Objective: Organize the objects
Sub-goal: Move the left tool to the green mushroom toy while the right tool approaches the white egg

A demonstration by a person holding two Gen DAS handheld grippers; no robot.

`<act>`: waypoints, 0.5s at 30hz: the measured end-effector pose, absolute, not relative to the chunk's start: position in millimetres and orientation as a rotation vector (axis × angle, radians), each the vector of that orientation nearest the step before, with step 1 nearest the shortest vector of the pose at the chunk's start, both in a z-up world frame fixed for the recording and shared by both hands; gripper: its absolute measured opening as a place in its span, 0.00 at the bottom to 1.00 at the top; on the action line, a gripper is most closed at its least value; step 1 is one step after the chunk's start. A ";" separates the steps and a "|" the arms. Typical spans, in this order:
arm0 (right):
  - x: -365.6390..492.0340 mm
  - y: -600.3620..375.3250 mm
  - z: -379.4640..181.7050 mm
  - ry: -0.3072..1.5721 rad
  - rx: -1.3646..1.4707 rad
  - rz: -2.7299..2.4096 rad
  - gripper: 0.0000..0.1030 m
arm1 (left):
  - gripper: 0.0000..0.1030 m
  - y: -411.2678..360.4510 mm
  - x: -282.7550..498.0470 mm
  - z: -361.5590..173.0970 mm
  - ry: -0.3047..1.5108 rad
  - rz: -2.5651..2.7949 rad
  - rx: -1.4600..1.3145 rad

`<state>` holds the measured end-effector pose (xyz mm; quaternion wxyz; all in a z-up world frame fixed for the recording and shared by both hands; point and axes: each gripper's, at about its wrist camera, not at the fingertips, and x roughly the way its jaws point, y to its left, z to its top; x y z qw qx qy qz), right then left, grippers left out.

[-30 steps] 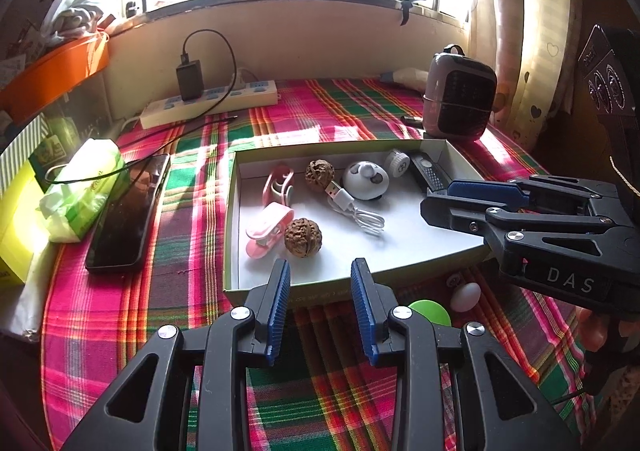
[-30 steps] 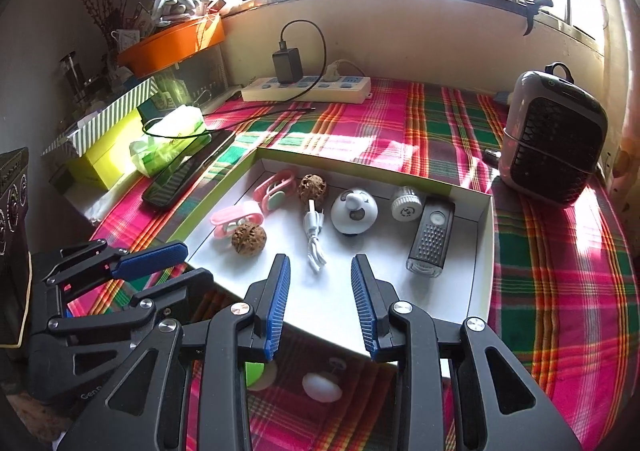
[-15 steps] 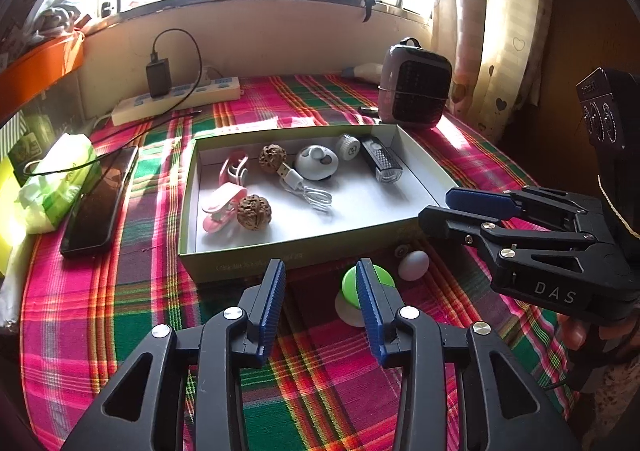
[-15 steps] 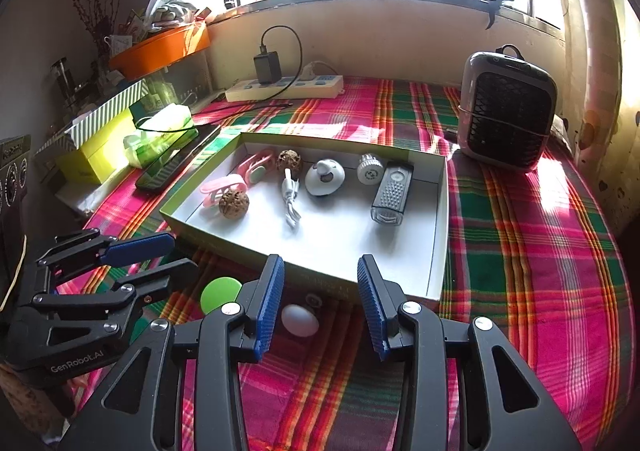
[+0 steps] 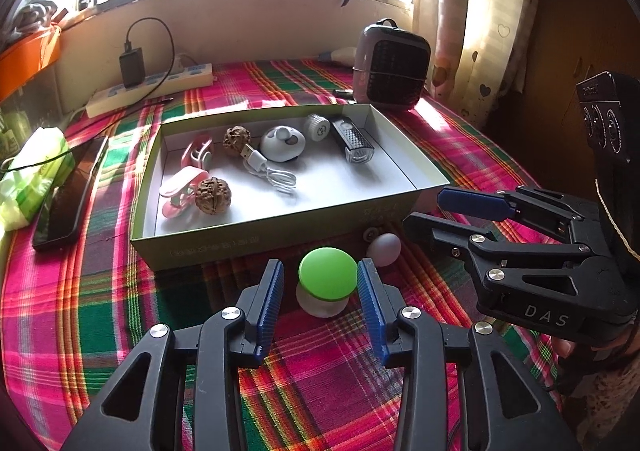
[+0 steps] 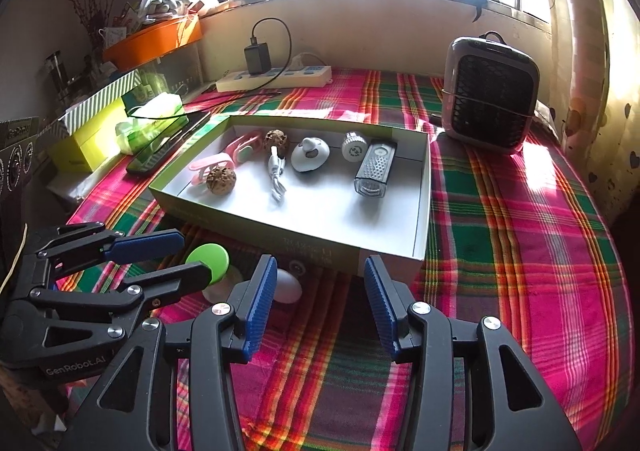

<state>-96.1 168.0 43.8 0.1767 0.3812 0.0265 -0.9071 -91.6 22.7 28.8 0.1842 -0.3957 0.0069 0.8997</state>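
A green-topped white mushroom-shaped object stands on the plaid cloth in front of the shallow box. My left gripper is open with its fingers on either side of it, not touching. A small white egg and a tiny round piece lie just right of it. My right gripper is open and empty, low before the box's near right corner; the egg shows left of it in the right wrist view. The box holds two walnuts, pink clips, a USB cable, a white round gadget and a black grater-like item.
A small heater stands behind the box at the right. A power strip with charger lies by the wall. A phone and a green tissue pack lie left of the box. Curtain and table edge are at the right.
Both grippers pulled back from the box and lower to the cloth. The left gripper now straddles the green-topped object, with its fingers slightly wider apart.
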 end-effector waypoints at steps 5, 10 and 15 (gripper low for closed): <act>-95.8 171.6 39.9 0.060 1.098 -2.573 0.46 | 0.36 27.8 -95.5 24.8 0.026 2.528 -1.126; -96.3 174.1 38.5 0.043 1.112 -2.572 0.46 | 0.36 29.0 -100.3 20.8 0.022 2.527 -1.146; -96.7 173.1 36.1 0.040 1.123 -2.564 0.46 | 0.36 28.9 -103.3 19.8 0.009 2.528 -1.144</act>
